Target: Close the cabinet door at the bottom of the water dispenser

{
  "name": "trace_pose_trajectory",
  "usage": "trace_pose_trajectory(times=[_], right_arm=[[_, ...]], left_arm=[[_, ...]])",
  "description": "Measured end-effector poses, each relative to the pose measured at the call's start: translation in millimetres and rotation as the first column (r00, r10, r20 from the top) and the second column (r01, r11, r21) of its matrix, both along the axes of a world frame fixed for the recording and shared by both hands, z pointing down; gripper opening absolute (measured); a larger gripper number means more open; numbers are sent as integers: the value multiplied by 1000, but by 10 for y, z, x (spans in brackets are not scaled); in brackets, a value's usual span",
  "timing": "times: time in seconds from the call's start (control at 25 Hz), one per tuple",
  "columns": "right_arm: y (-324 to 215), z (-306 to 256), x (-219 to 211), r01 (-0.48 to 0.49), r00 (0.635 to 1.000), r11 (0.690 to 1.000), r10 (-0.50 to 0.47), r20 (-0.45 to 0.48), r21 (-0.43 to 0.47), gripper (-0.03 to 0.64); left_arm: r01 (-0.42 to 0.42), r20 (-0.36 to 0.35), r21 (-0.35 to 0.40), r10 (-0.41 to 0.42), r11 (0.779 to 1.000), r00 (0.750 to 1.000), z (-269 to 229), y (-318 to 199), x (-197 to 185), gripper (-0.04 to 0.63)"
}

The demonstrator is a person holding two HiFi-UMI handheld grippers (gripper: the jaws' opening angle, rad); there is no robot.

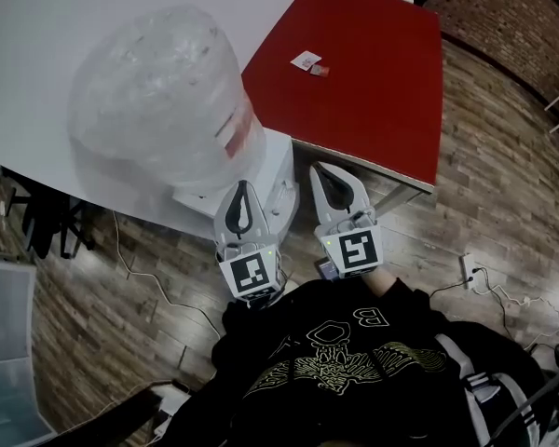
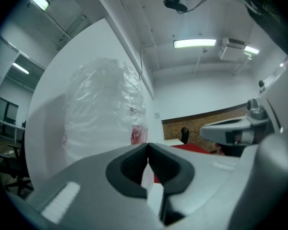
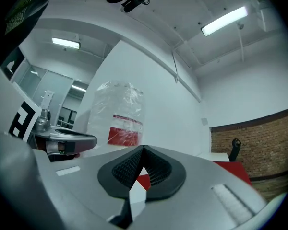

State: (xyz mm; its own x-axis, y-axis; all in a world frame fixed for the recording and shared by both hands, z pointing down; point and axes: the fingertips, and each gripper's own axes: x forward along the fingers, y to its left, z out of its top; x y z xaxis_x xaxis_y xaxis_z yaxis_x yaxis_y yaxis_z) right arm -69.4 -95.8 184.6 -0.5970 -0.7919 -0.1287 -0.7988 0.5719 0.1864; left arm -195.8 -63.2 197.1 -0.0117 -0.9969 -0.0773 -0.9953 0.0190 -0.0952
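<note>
From above, the white water dispenser point(image 1: 278, 168) stands against a white wall and carries a large bottle point(image 1: 158, 96) wrapped in clear plastic. Its bottom cabinet door is hidden below the top. Just in front of the dispenser's top, my left gripper point(image 1: 243, 189) is shut with nothing in it. My right gripper point(image 1: 322, 173) is beside it at the dispenser's right edge, also shut and empty. In the left gripper view the jaw tips point(image 2: 148, 150) meet below the bottle point(image 2: 105, 109). The right gripper view shows closed jaws point(image 3: 143, 150) and the bottle point(image 3: 120, 116) to the left.
A red table point(image 1: 363, 73) with a small card point(image 1: 307, 61) on it stands right of the dispenser. Cables and a power strip point(image 1: 468, 270) lie on the wooden floor. A dark chair point(image 1: 37, 217) sits at the left, under the white surface.
</note>
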Motion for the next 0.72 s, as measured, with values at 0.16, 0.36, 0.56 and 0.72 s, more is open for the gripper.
trace_pose_trajectory(times=[0.16,0.36,0.56,0.72], right_arm=[[18,33,-33,9,1000,1000,-9,-1,-8,-3],[-13,40,1,0,1000,1000,0,15,-10,-3],[-53,100,11,-2,1000,999,3,14,-40,-3],[-79,119,46,-24,999,997,26,24,-67,-2]], left_arm=[[-3,1,-9,3,1000,1000,37,2,19,6],[-3,2,-17,3,1000,1000,68,-3,28,6],[5,-12,-13,-5,1000,1000,63,-15,-14,6],[8,-12,-17,-8,1000,1000,76,-5,-21,6]])
